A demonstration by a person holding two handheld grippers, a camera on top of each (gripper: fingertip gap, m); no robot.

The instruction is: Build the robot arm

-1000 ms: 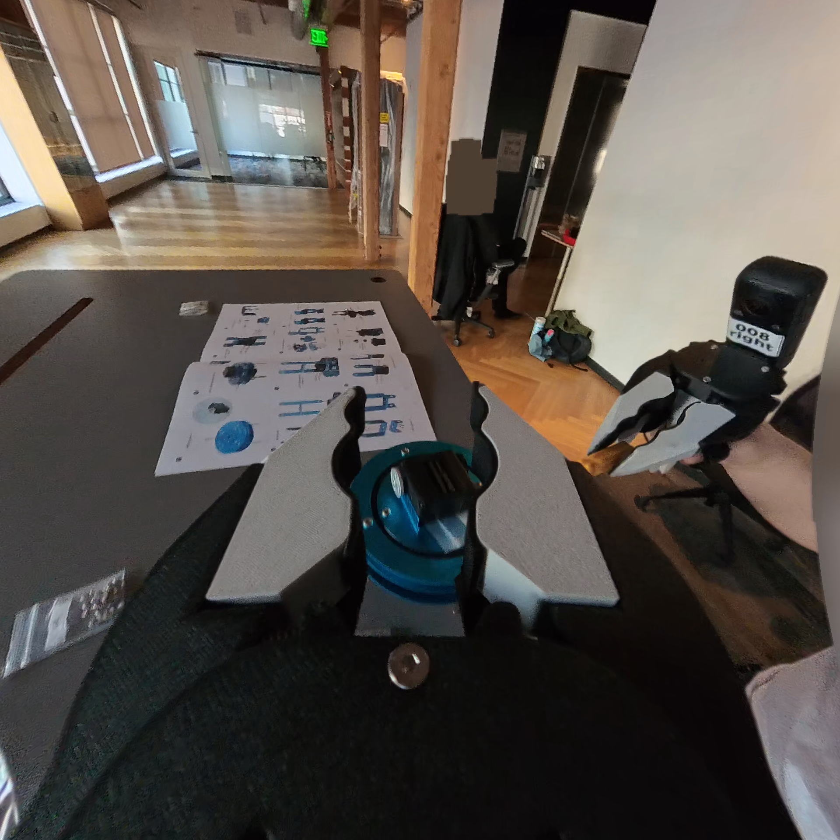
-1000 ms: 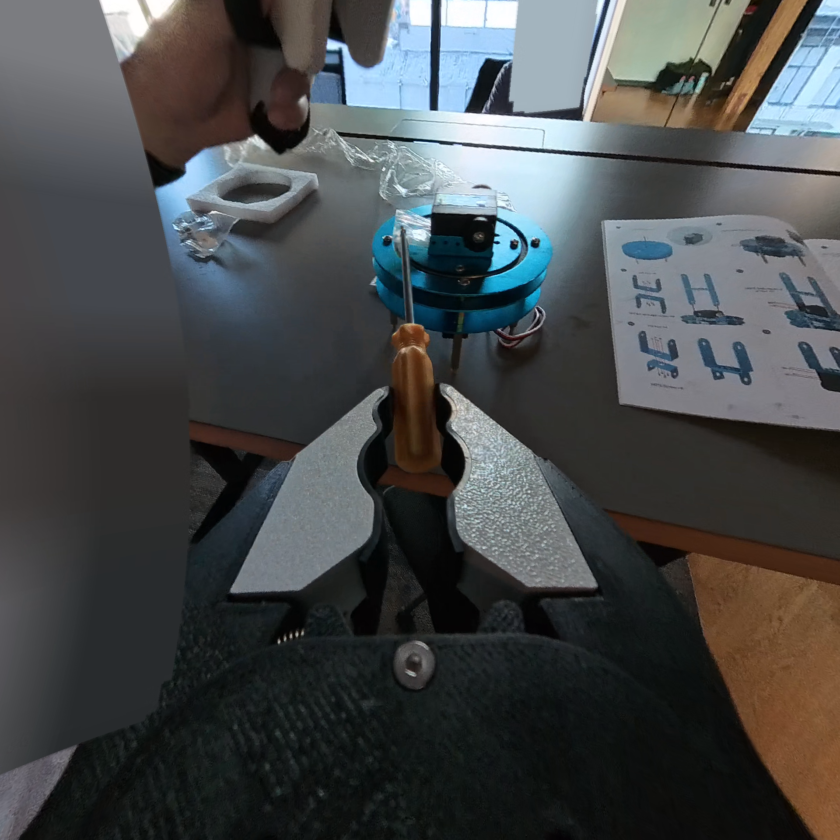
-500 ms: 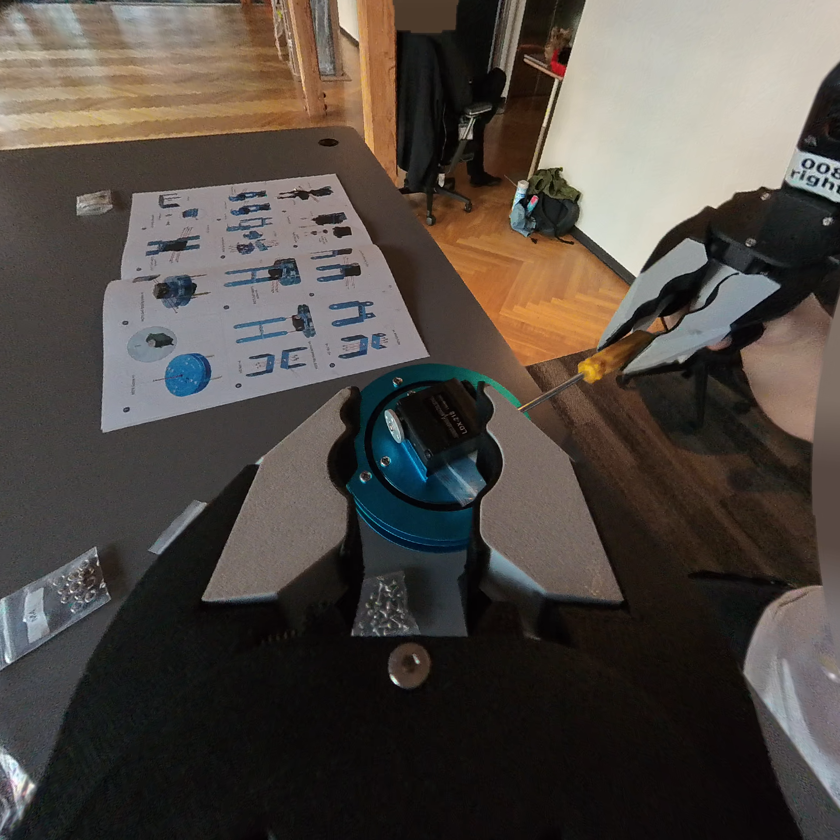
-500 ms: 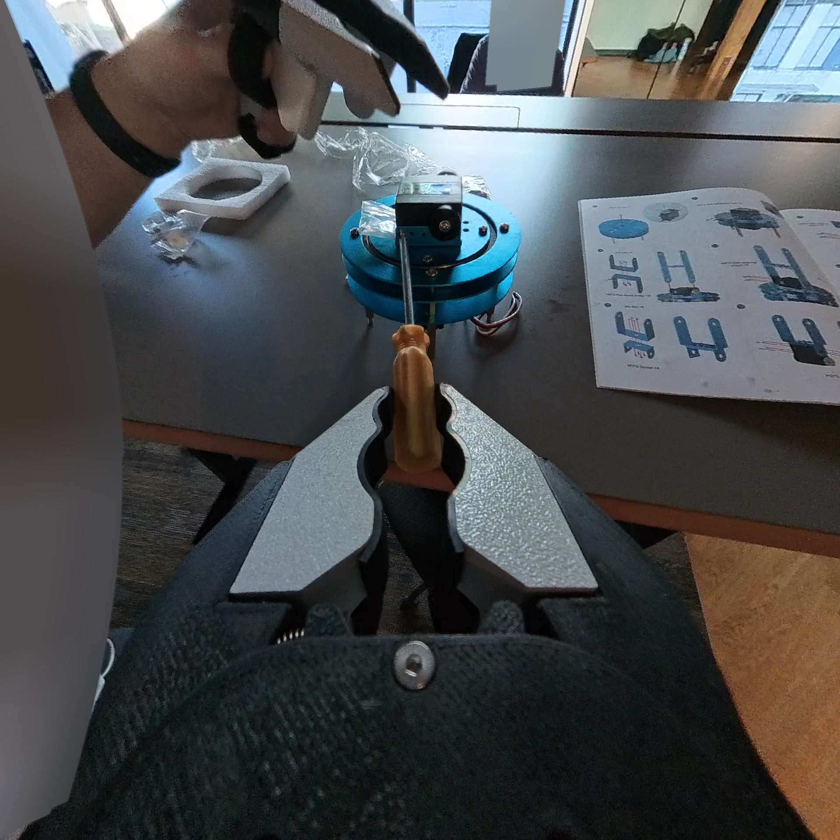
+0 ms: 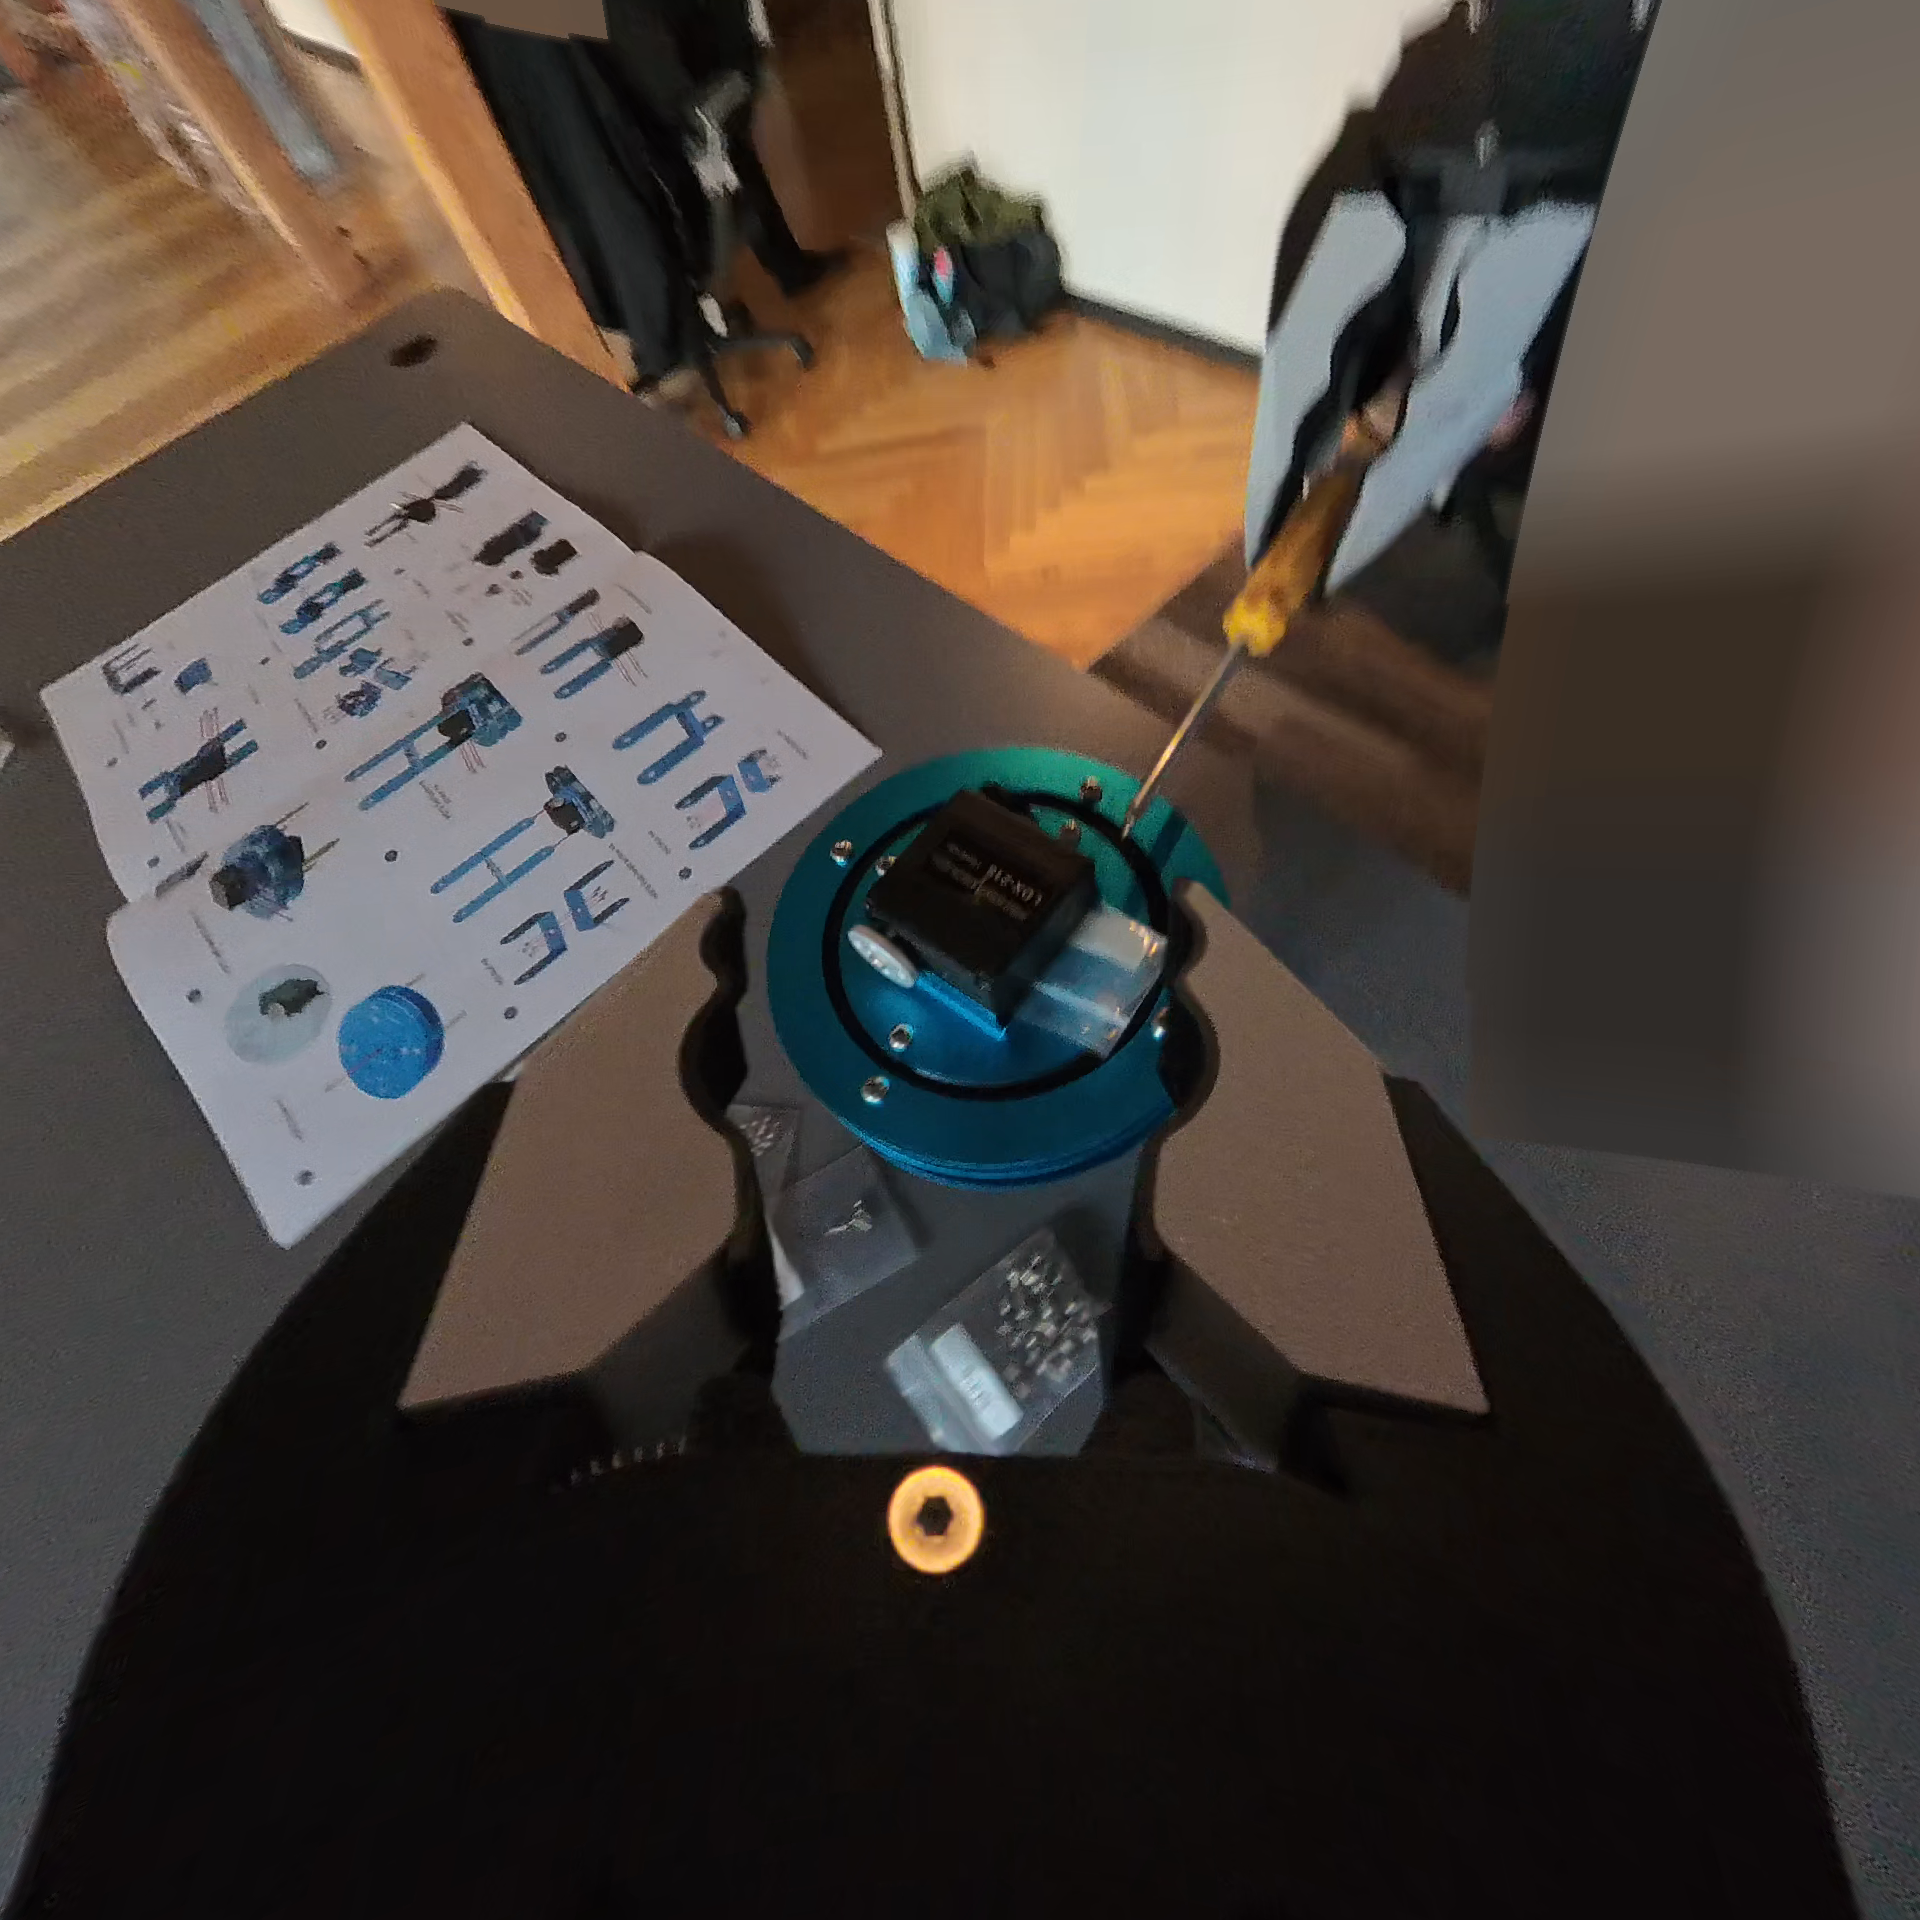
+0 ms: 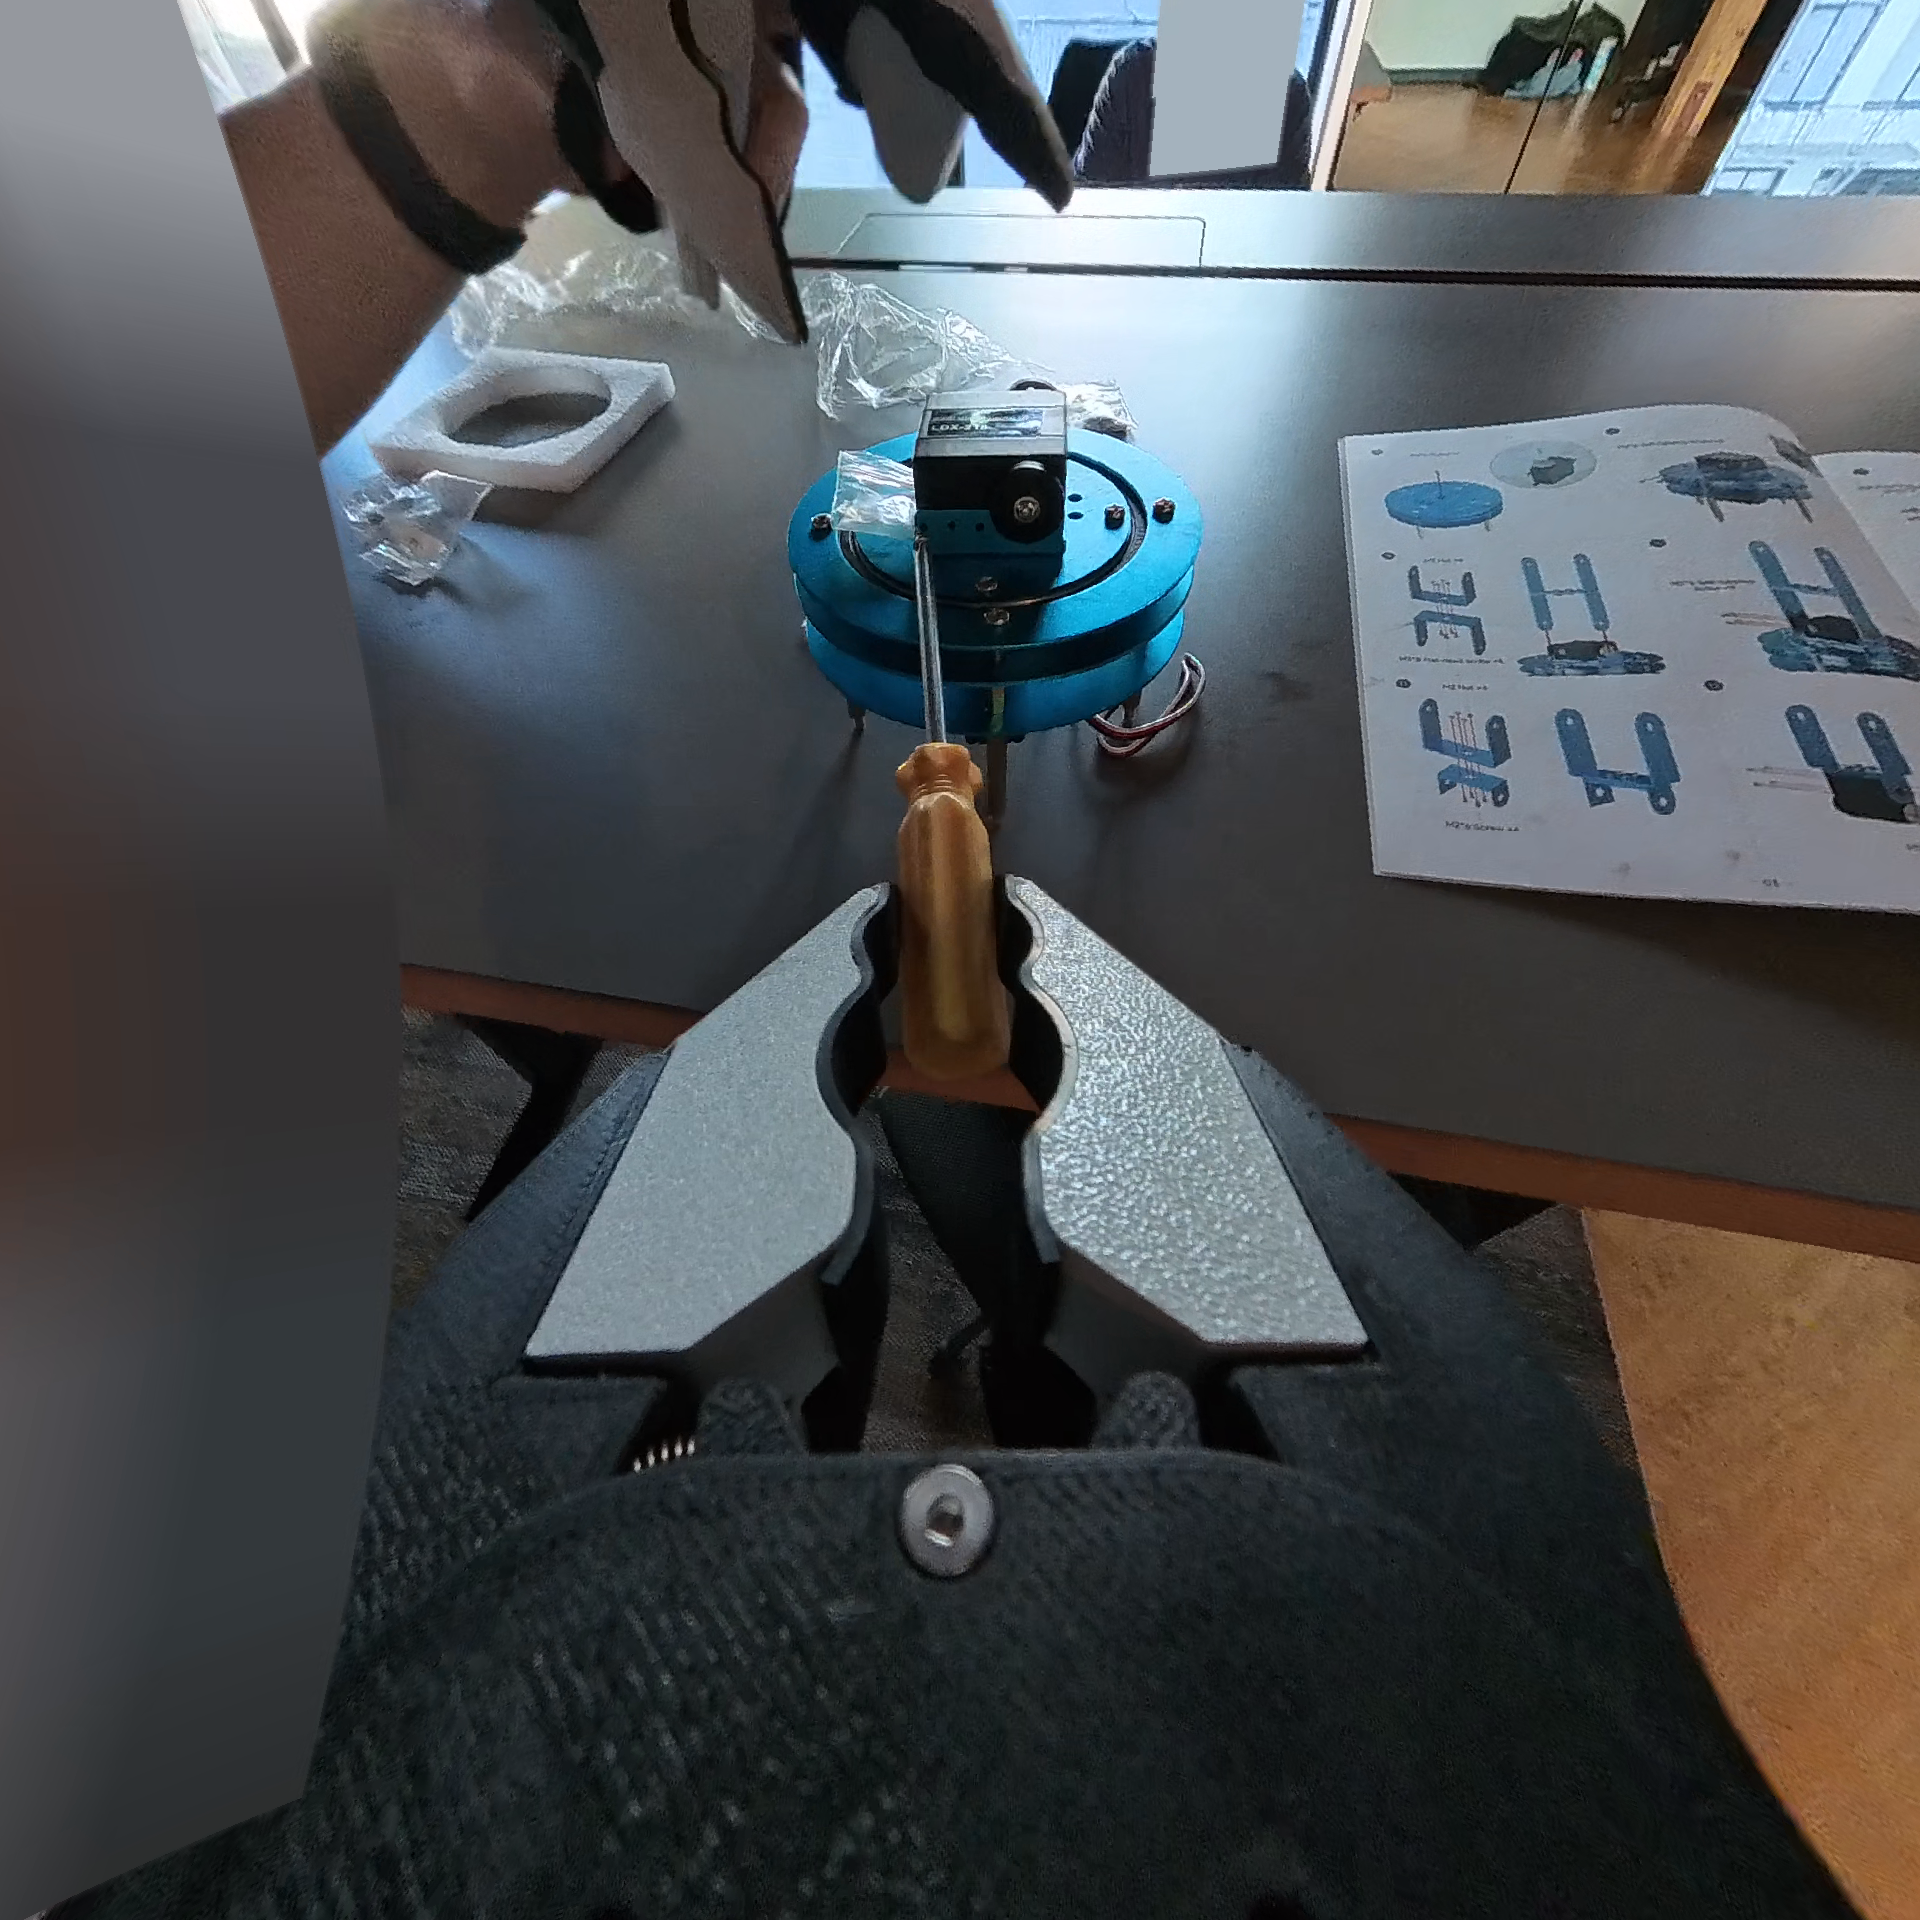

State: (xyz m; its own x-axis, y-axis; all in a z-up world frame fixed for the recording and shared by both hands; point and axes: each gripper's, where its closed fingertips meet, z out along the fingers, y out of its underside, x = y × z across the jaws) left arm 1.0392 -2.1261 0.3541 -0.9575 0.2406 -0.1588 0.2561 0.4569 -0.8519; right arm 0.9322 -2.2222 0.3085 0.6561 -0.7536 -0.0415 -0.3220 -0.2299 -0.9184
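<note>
A blue round two-tier base (image 6: 997,613) carrying a black servo (image 6: 992,468) stands on the dark table (image 6: 623,748). My right gripper (image 6: 945,904) is shut on the amber handle of a screwdriver (image 6: 940,935). The screwdriver's shaft reaches forward, and its tip rests on the top plate just left of the servo. In the left wrist view the base (image 5: 977,1039) and servo (image 5: 982,883) show between my open left gripper (image 5: 961,914). The screwdriver (image 5: 1283,561) comes in from the upper right. The left gripper (image 6: 894,249) hovers above and behind the base, holding nothing.
An open instruction manual (image 5: 416,831) lies beside the base, to its right in the right wrist view (image 6: 1631,644). A white foam square (image 6: 530,416), crumpled plastic wrap (image 6: 883,343) and small bags of screws (image 5: 1018,1330) lie around it. Wires (image 6: 1153,717) trail from under the base. The table's front edge is close.
The left gripper has lifted and tilted to look down on the base. The right gripper has brought the screwdriver forward until its tip meets the top plate.
</note>
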